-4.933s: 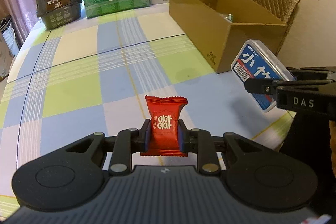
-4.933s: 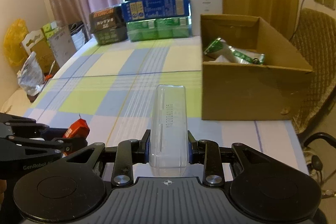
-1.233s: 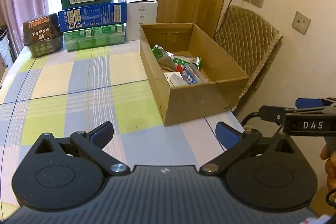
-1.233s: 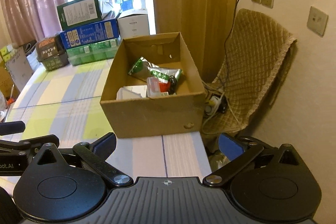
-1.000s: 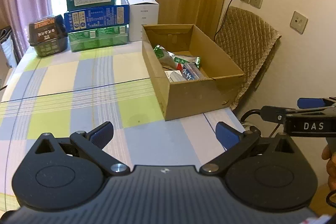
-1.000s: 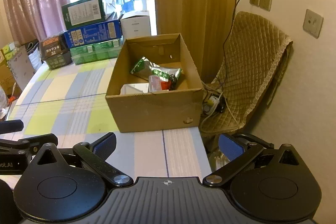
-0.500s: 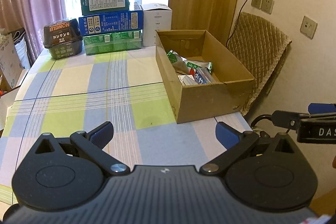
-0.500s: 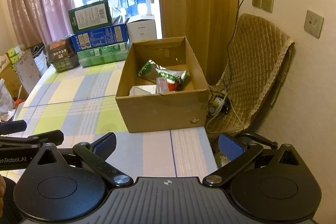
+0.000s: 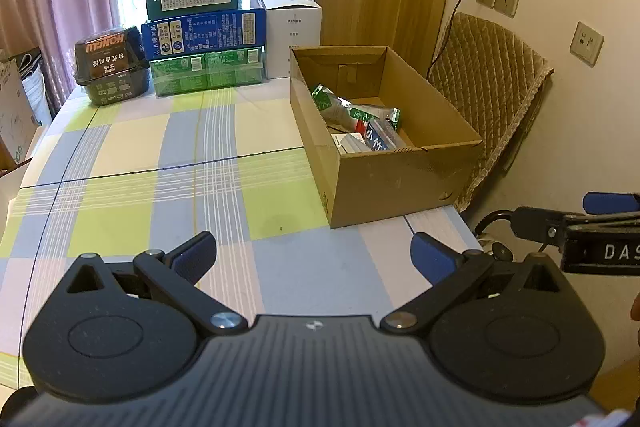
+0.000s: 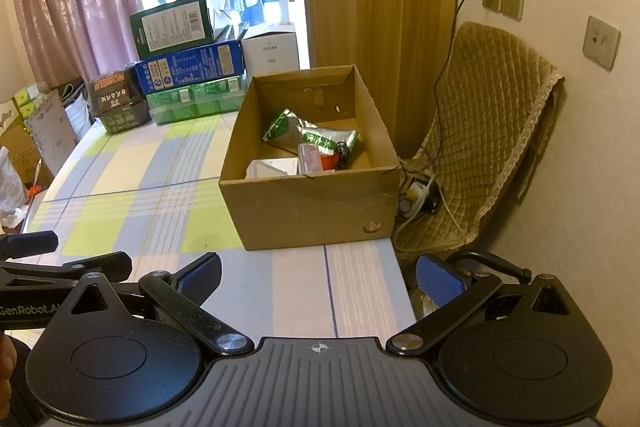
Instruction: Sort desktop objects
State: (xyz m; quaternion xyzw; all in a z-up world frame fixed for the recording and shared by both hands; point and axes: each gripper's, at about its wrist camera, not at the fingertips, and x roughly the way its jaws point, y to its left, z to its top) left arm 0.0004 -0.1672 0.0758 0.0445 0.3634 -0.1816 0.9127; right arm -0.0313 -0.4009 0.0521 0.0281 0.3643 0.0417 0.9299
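An open cardboard box (image 9: 400,179) (image 10: 312,207) stands at the right edge of the checked tablecloth. Inside lie a green foil packet (image 9: 332,105) (image 10: 288,125), a blue-labelled clear case (image 9: 380,139), a clear case (image 10: 309,157) beside a red candy wrapper (image 10: 330,159), and a white packet (image 10: 272,169). My left gripper (image 9: 314,259) is open and holds nothing, held above the near part of the table. My right gripper (image 10: 318,277) is open and holds nothing, near the table's right front corner. Each gripper shows at the edge of the other's view.
Stacked boxes (image 9: 204,31) (image 10: 188,67), a dark noodle pack (image 9: 110,65) and a white box (image 9: 294,35) line the far table edge by the window. A quilted chair (image 9: 484,95) (image 10: 488,147) with cables stands right of the table.
Some seconds ago the left gripper held the red candy and the right one the clear case; both now lie in the box. Over the last second both grippers drew back from the box, staying open.
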